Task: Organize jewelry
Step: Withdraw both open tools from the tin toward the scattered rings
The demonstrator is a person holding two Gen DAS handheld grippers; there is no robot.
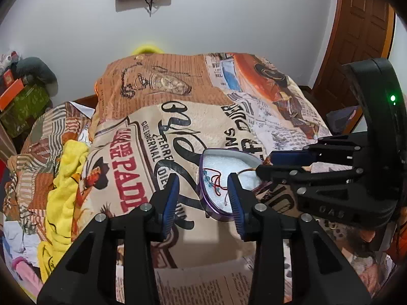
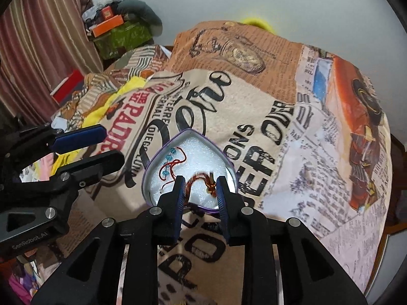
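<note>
A purple heart-shaped jewelry box (image 2: 229,162) with white foam lining lies open on a printed blanket; it also shows in the left wrist view (image 1: 203,195). Inside lie a red cord bracelet with blue beads (image 2: 170,161) and a brown braided bracelet (image 2: 201,178). My right gripper (image 2: 199,181) is open over the box's near edge, its fingers either side of the brown bracelet. My left gripper (image 1: 202,181) is open, hovering at the box's left edge, with the red cord bracelet (image 1: 213,181) between its fingertips. Each gripper appears in the other's view.
The printed blanket (image 2: 279,117) covers a mound on the bed. A yellow cloth (image 1: 66,175) lies at the left. Boxes and clutter (image 1: 20,101) stand at the far left by the wall. A wooden door (image 1: 361,25) is at the right.
</note>
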